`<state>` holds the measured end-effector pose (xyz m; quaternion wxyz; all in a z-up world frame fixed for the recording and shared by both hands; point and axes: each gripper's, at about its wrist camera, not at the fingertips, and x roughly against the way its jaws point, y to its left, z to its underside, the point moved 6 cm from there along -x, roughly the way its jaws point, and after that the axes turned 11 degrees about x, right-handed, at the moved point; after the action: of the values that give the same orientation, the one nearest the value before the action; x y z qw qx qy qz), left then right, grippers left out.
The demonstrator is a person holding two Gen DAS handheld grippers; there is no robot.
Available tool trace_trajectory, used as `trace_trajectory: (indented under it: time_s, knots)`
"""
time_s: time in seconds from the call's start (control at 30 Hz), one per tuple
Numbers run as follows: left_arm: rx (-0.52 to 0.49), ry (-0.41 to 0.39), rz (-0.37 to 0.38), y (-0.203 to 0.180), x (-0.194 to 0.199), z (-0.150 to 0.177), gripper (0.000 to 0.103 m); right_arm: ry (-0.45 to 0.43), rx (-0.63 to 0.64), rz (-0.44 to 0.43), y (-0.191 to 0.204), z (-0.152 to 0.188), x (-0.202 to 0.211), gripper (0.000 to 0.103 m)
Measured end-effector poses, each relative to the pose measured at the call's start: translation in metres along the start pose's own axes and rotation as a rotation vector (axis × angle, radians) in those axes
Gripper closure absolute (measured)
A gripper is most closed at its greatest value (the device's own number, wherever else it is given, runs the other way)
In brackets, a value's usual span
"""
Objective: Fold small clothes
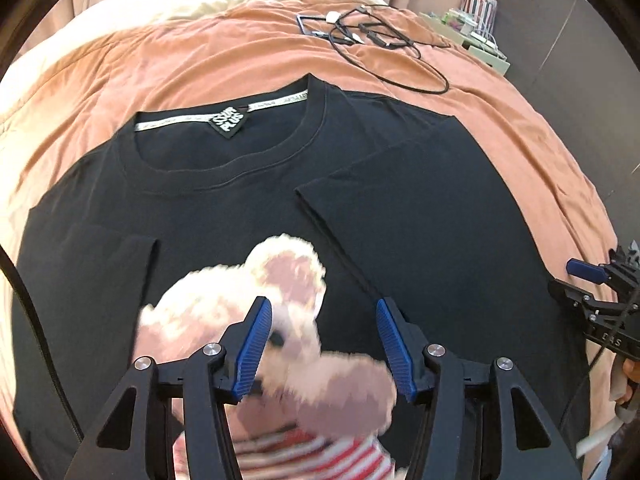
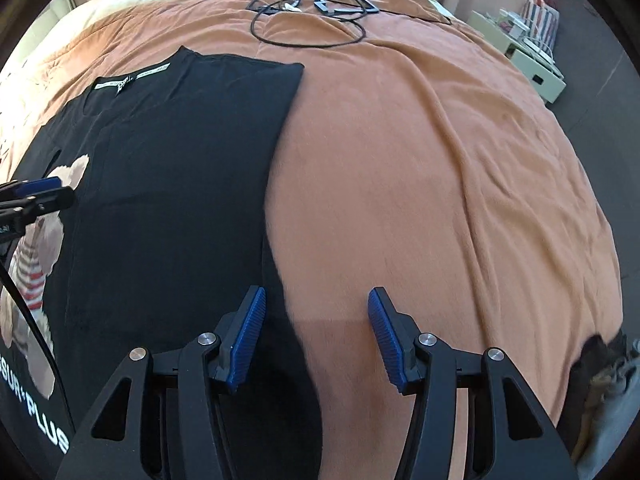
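Observation:
A black T-shirt (image 1: 224, 200) with a teddy-bear print (image 1: 280, 280) lies flat, front up, on the orange blanket; it also shows in the right wrist view (image 2: 172, 184). Both sleeves and sides are folded in over the body. My left gripper (image 1: 324, 340) is open and empty above the bear print. My right gripper (image 2: 316, 332) is open and empty over the shirt's right folded edge, half over the blanket. The right gripper also shows at the right edge of the left wrist view (image 1: 600, 280), and the left gripper at the left edge of the right wrist view (image 2: 36, 196).
The orange blanket (image 2: 420, 160) covers the bed. Black cables and small devices (image 1: 372, 36) lie at its far end, also in the right wrist view (image 2: 316, 8). A pale cabinet with bags (image 2: 532, 52) stands at the far right. A dark furry thing (image 2: 604, 364) lies at the bed's right edge.

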<state>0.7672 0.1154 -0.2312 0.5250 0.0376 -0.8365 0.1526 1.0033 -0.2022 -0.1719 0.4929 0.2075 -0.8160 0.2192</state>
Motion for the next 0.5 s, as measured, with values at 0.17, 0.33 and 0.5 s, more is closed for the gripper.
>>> trace_trajectory:
  time_s: [0.17,0.33,0.5]
  knots:
    - [0.006,-0.007,0.011,0.014,0.036,0.021,0.046,-0.024,-0.022,-0.017,-0.004,0.012,0.024,0.052]
    - [0.046,-0.014,0.053,0.037,0.084,0.054,0.046,-0.068,-0.044,-0.011,0.026,0.030,0.061,0.052]
    - [0.108,-0.035,0.093,0.065,0.139,0.091,0.046,-0.107,-0.045,-0.041,0.043,0.068,0.112,0.052]
